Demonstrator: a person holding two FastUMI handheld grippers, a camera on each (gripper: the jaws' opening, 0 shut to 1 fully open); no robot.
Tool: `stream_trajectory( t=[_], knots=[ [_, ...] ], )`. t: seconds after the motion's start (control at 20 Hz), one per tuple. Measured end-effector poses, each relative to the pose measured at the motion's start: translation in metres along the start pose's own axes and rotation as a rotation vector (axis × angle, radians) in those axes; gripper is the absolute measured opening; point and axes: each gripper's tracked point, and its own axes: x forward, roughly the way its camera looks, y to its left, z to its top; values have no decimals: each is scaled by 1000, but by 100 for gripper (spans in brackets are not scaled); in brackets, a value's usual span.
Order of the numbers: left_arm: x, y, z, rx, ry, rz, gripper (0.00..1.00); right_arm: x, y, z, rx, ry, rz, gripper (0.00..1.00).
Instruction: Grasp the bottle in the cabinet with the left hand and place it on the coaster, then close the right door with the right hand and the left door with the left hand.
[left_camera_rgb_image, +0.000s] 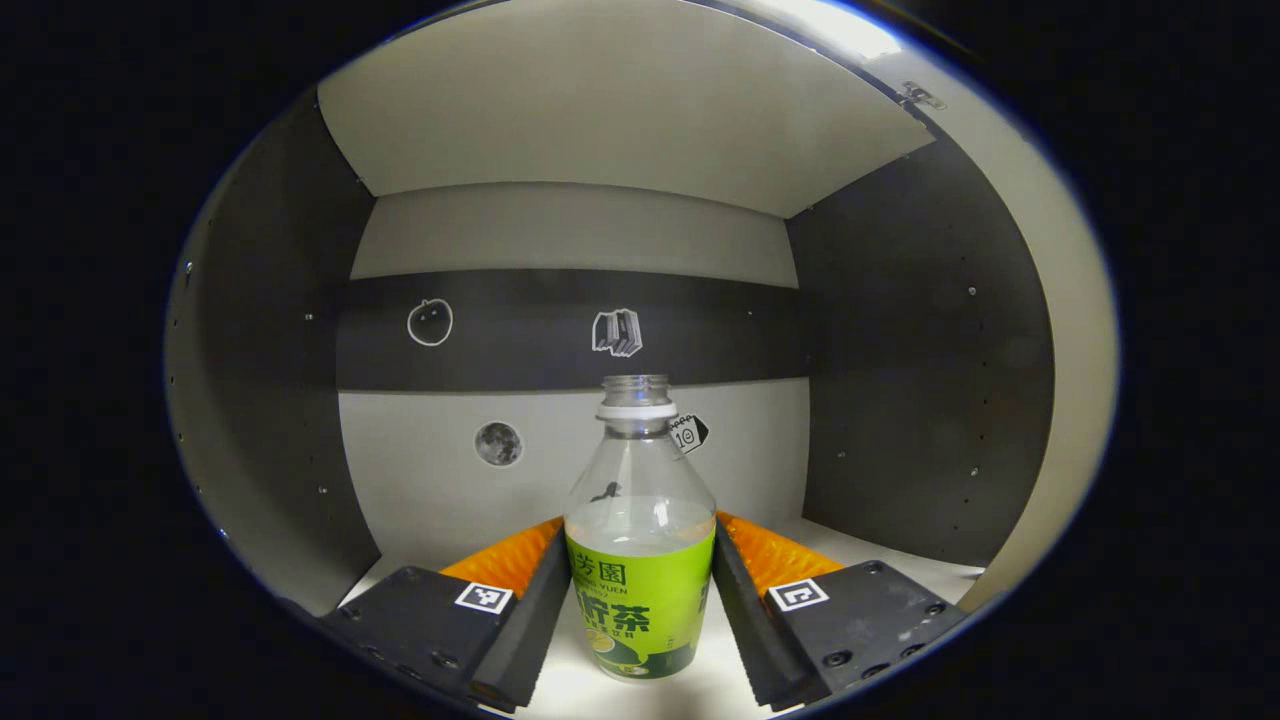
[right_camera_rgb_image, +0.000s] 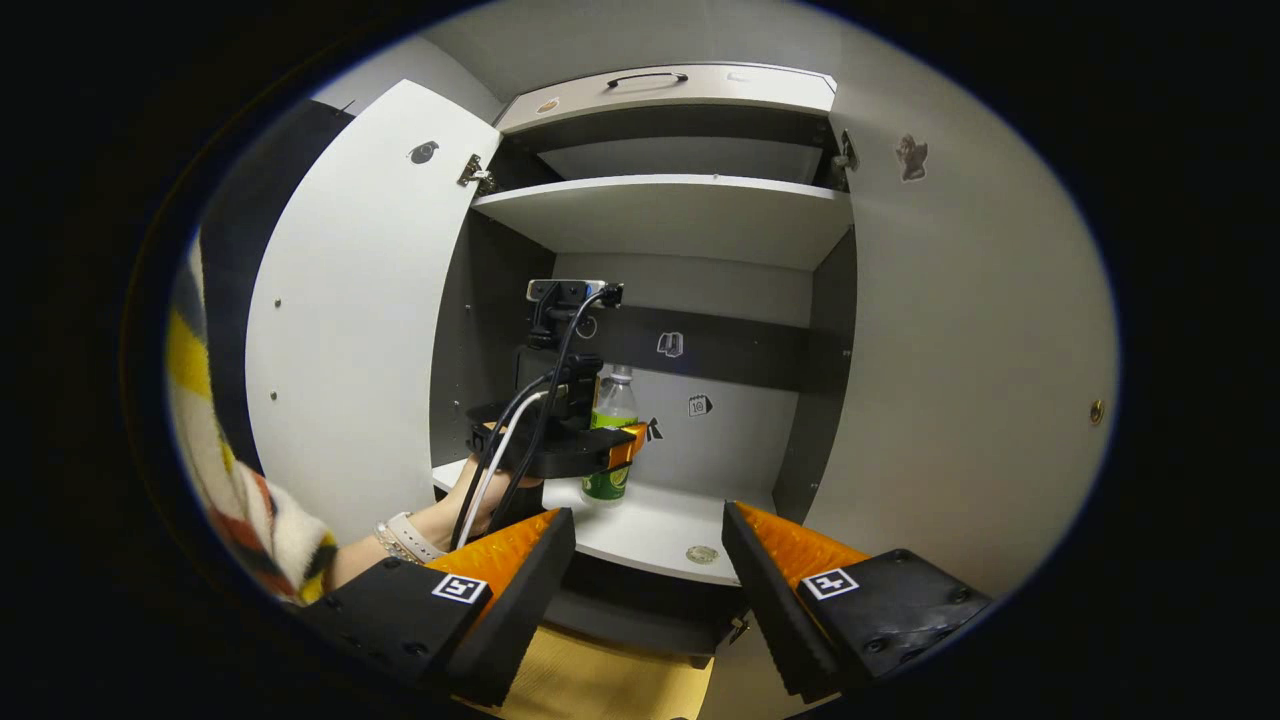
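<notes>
Left tool (right_camera_rgb_image: 628, 447): black body w/ camera on top, black & white cables. Right tool (right_camera_rgb_image: 648, 545): square marker tags, screws. Striped fuzzy sleeve (right_camera_rgb_image: 262, 520), wrist band (right_camera_rgb_image: 412, 536).

Right gripper view: bottle (right_camera_rgb_image: 611, 420) lower body partly masked by left gripper (right_camera_rgb_image: 625, 447) and its cable; cap presence too small to judge. Small round item (right_camera_rgb_image: 702, 553) on cabinet shelf (right_camera_rgb_image: 650, 535) too small to identify. Left gripper view: finger contact with bottle (left_camera_rgb_image: 640, 560) not determinable.

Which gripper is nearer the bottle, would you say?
Left. The left gripper has its fingers either side of the bottle in the cabinet; the right gripper hangs outside.
</notes>
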Motion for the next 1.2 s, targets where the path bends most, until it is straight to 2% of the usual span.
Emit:
stream_trajectory(
  t=[0.25, 0.45, 0.8, 1.2],
  knots=[
    [-13, -4, 15, -1, -25, -10, 78, -8, -2, 2, 10, -12, -5, 98],
    [-65, -13, 40, -16, -55, -37, 78, -18, -3, 10, 20, -31, -22, 98],
    [-146, -15, 52, 6, -50, -47, 77, -60, -3, 23, 7, -58, -92, 98],
    [-236, -27, 57, -18, -23, -98, 77, -122, 26, 21, 0, -32, -162, 98]
  ],
)
